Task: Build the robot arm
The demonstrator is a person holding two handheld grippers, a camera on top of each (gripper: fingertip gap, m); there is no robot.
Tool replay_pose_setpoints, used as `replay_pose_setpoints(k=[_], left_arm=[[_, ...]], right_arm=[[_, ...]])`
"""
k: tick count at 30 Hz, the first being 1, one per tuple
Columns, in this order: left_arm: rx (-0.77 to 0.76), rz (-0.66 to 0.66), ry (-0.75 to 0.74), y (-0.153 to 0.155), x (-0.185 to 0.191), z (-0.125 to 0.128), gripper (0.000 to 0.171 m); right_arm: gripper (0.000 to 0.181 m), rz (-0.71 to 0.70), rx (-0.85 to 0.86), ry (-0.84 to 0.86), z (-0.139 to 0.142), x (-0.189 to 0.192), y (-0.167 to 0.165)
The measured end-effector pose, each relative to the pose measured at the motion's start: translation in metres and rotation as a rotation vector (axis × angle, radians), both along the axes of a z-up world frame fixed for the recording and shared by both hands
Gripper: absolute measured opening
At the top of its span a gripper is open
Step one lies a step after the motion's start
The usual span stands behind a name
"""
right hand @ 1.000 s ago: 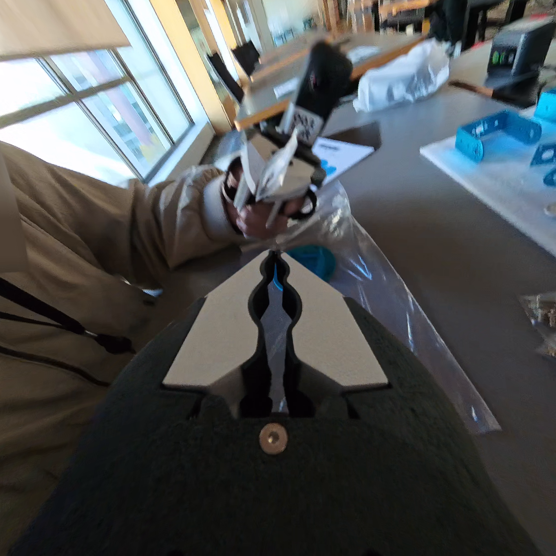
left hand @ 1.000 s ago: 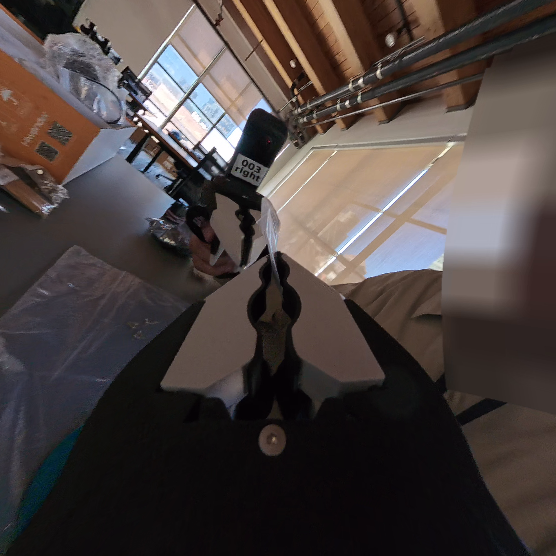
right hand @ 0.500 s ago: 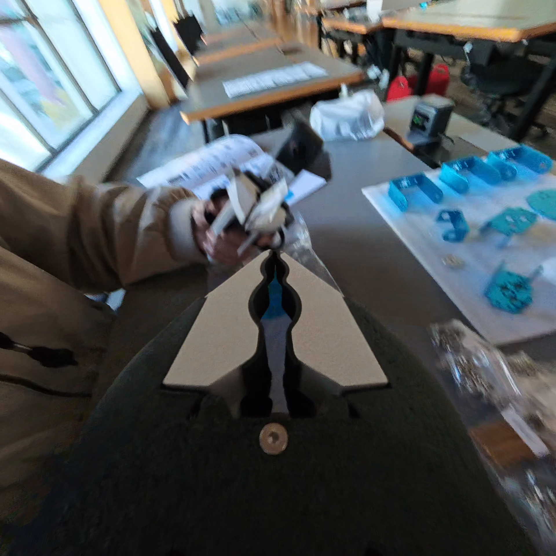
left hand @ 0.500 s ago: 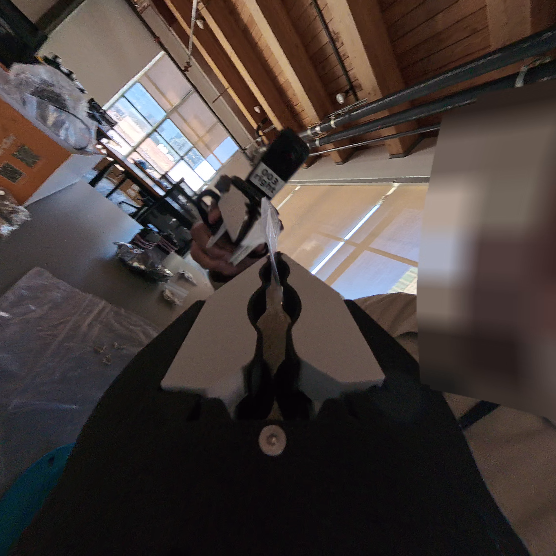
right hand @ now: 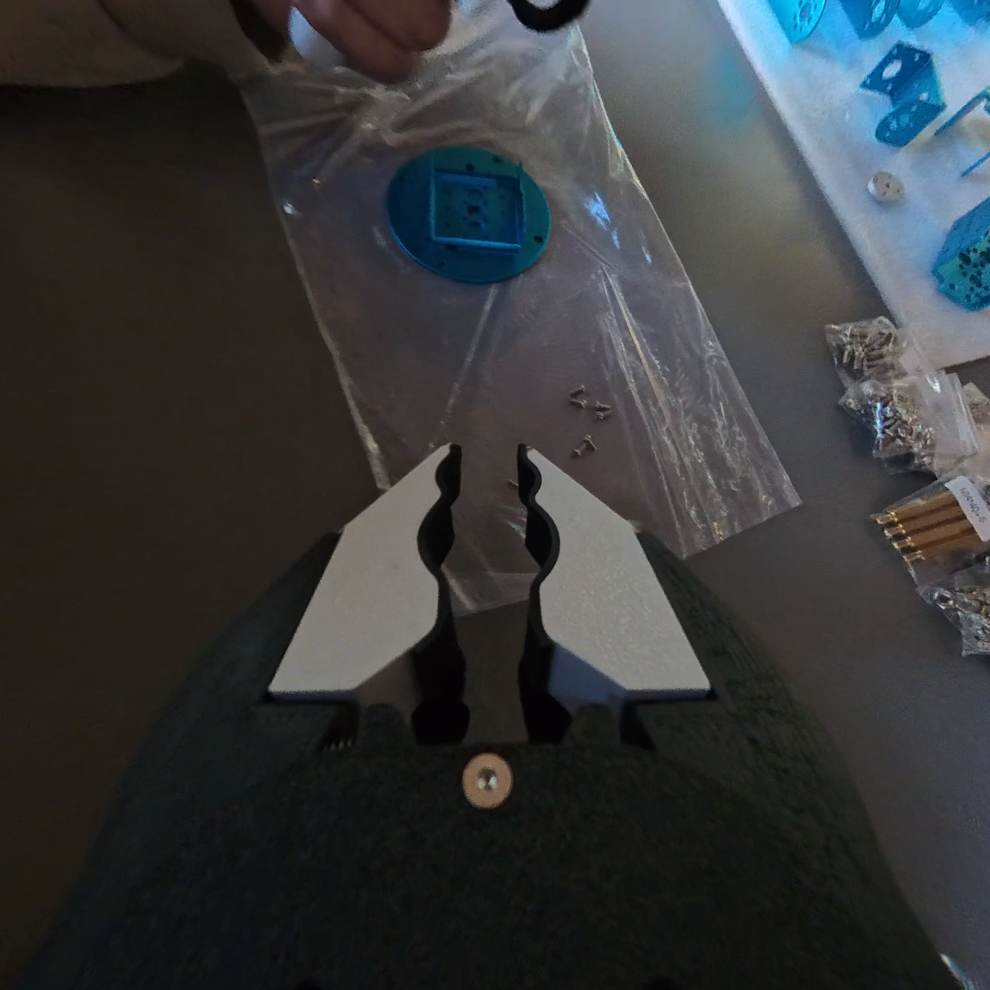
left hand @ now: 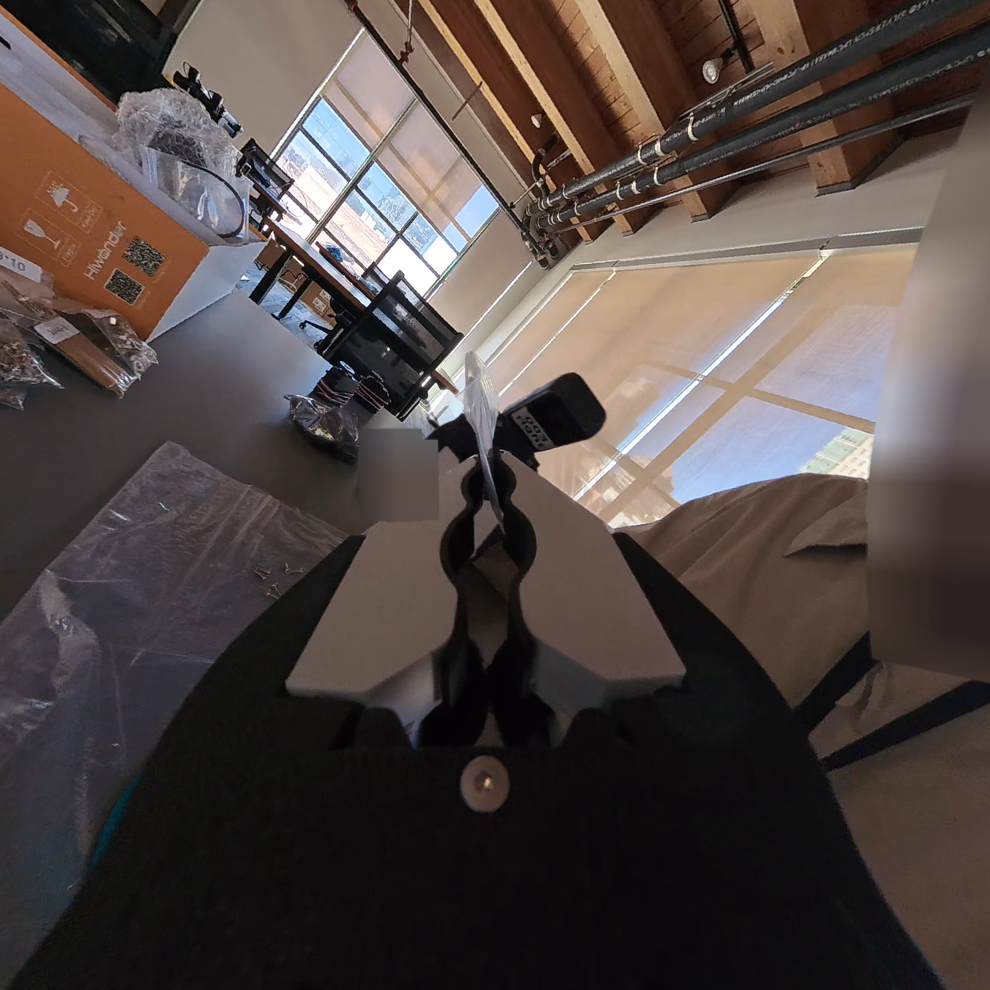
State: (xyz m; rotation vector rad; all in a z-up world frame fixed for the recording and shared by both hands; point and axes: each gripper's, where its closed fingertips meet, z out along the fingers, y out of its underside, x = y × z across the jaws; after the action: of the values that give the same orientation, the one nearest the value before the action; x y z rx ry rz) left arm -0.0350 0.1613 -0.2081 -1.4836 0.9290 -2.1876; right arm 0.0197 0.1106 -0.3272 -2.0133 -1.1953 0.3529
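Observation:
My left gripper [left hand: 486, 474] is shut on a small clear plastic bag [left hand: 481, 412] that sticks up past its tips, held above the grey table [left hand: 214, 407]. The right gripper's black body [left hand: 554, 418] is just behind that bag. My right gripper [right hand: 488, 452] is open and empty, pointing down over a large clear plastic bag [right hand: 616, 343] lying flat on the table. A blue round plate with a square bracket [right hand: 469, 214] lies on that bag. A few loose screws [right hand: 586, 412] lie just beyond the right fingertips. A hand [right hand: 375, 32] shows at the top edge.
A white sheet with several blue metal parts [right hand: 905, 107] is at the right. Bags of screws [right hand: 884, 396] and brass standoffs [right hand: 921, 525] lie beside it. An orange box [left hand: 80, 230] and more screw bags [left hand: 32, 343] stand at the left of the table.
My right gripper has opened and swung down from facing the left gripper to facing the table. My left gripper stays shut on the small bag and has tilted a little.

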Motion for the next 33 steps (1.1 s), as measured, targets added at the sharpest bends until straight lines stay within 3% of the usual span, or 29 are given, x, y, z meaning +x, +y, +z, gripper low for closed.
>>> replay_pose_setpoints(k=[4, 12, 18, 33], left_arm=[[-0.014, 0.009, -0.004, 0.005, -0.003, 0.000, 0.001], [-0.003, 0.002, 0.007, 0.004, -0.002, -0.001, 0.001], [-0.020, -0.015, 0.000, 0.001, -0.001, 0.000, 0.001], [-0.004, -0.001, 0.017, 0.004, -0.002, -0.003, 0.001]], right_arm=[[0.018, -0.065, -0.102, 0.034, -0.005, 0.013, 0.002], [0.018, -0.162, -0.107, 0.069, -0.017, 0.000, 0.004], [0.005, -0.133, -0.030, 0.049, -0.018, -0.004, 0.001], [0.005, -0.099, -0.035, 0.063, -0.017, -0.001, 0.016]])
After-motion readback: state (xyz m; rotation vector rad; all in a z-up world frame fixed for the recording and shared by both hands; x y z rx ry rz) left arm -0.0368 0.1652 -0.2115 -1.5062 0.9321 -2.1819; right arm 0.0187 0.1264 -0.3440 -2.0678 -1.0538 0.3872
